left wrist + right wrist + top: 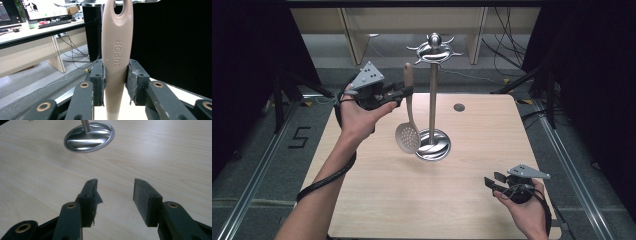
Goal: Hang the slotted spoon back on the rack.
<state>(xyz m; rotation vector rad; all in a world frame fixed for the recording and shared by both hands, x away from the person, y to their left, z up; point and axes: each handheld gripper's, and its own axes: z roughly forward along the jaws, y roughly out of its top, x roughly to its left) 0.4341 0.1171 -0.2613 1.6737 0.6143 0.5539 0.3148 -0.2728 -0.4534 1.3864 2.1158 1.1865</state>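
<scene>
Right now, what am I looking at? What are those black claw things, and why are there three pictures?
A person sits at a wooden table and holds a squeeze tool, called a gripper, in each hand. One picture comes from a camera above the table. The other two come from small cameras riding on the grippers, looking out along their black jaws. The left gripper is shut on the handle of a beige slotted spoon, held upright beside a shiny metal stand with hooks on top. Up close you can see the pads pressing the spoon's handle. The right gripper rests low over the table, jaws open, holding nothing.
</scene>
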